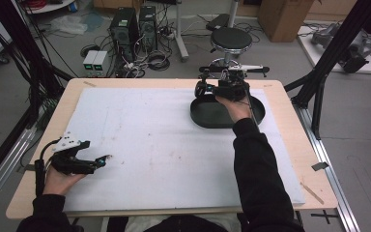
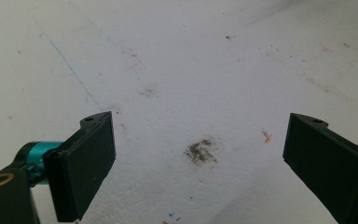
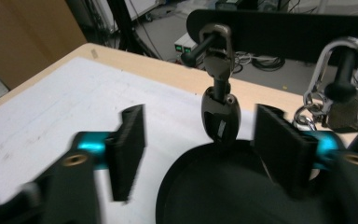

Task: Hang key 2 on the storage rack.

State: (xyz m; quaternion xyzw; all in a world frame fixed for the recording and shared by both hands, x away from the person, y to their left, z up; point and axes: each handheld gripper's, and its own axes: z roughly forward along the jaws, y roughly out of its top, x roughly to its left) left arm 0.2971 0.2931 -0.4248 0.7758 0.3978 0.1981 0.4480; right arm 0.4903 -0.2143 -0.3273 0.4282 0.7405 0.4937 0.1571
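Note:
My right gripper hovers over the far rim of a round black tray, a hand gripping it from behind. Its jaws stand open in the right gripper view. A dark key fob hangs between them from a metal clasp on a black peg, and neither jaw touches it. A second peg to the right carries a silver carabiner with a small metal tag. My left gripper rests low at the near left of the white mat, open and holding nothing.
The pegs stick out from a black bar at the table's far edge. The white foam mat covers most of the wooden table and has a dirty smudge. Beyond the table are a stool, computer towers and cables.

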